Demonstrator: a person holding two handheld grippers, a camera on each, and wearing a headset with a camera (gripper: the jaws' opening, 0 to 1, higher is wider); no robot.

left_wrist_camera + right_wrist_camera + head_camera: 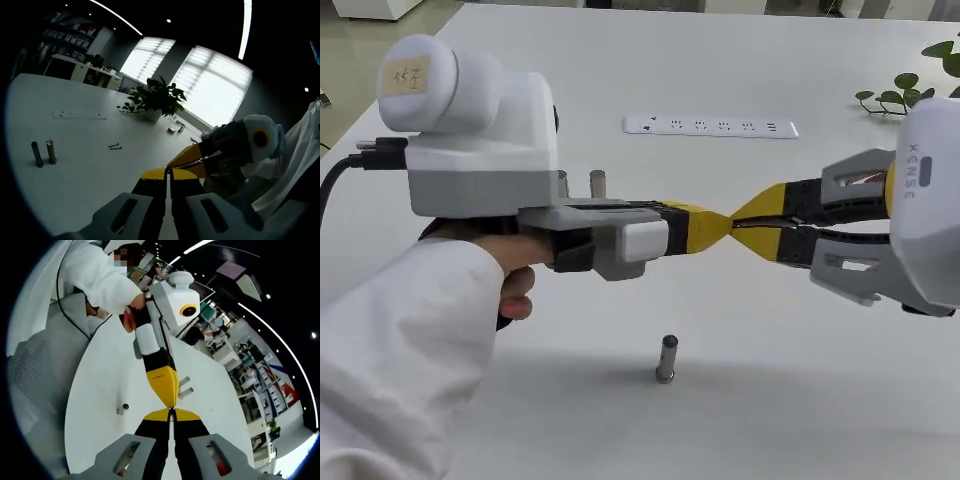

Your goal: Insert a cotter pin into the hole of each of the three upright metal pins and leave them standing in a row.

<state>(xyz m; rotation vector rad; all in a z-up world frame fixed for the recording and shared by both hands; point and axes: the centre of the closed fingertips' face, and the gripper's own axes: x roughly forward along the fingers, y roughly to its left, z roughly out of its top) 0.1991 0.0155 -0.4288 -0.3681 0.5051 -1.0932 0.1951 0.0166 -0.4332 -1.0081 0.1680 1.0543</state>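
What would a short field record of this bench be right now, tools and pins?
left tool: shut, tip to tip with right tool
right tool: shut; anything pinched too small to tell
near metal pin: upright, alone on table
far metal pins: two upright, side by side
cotter pins: loose, flat on table, apart from metal pins
power strip: far side of table
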